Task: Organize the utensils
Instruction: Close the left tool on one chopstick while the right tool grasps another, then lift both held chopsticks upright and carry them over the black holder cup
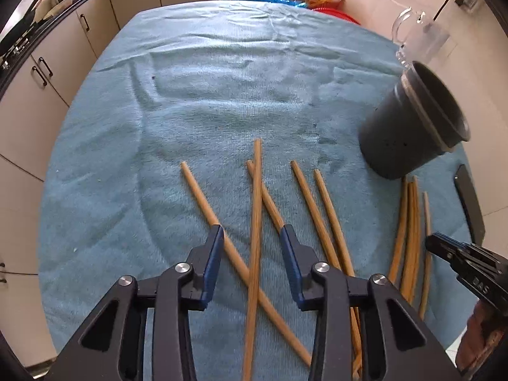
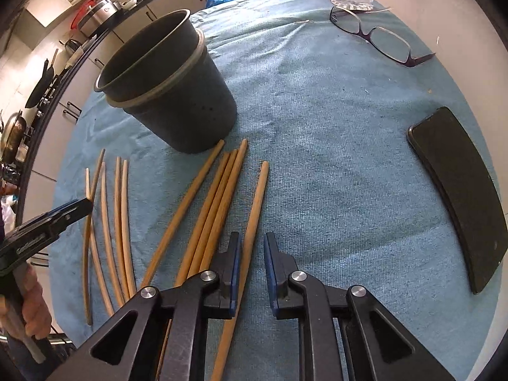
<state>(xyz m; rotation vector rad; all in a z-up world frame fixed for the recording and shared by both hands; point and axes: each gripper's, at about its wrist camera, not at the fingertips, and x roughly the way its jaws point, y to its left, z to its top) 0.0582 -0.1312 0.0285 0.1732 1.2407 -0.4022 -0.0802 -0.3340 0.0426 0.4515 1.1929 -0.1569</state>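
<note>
The left gripper has its fingers spread wide and holding nothing, straddling a crossed pile of chopsticks: one lies straight up the gap between them, another runs diagonally under the left finger, a third slips beneath the right one. Closing here would likely catch two or three sticks at once, or pinch the crossing point and scissor one away across the towel. The right gripper is also unclenched, its gap narrower, with a single chopstick lying just inside its left finger; a bundle of three sits immediately outside that same finger, so a slight drift sideways could drag a neighbour along or pin the wanted stick against the cloth instead of gripping it. Whether either pair of fingers already touches the sticks or hangs above them I cannot tell from these angles. Ahead of the right fingers and to their left stands the dark holder, an inner cup seated in an outer one; a stick swung in low could strike its wall and tip it. Further out lie a phone and glasses, which a rolling stick might reach on the soft blue towel covering the worktop.
</note>
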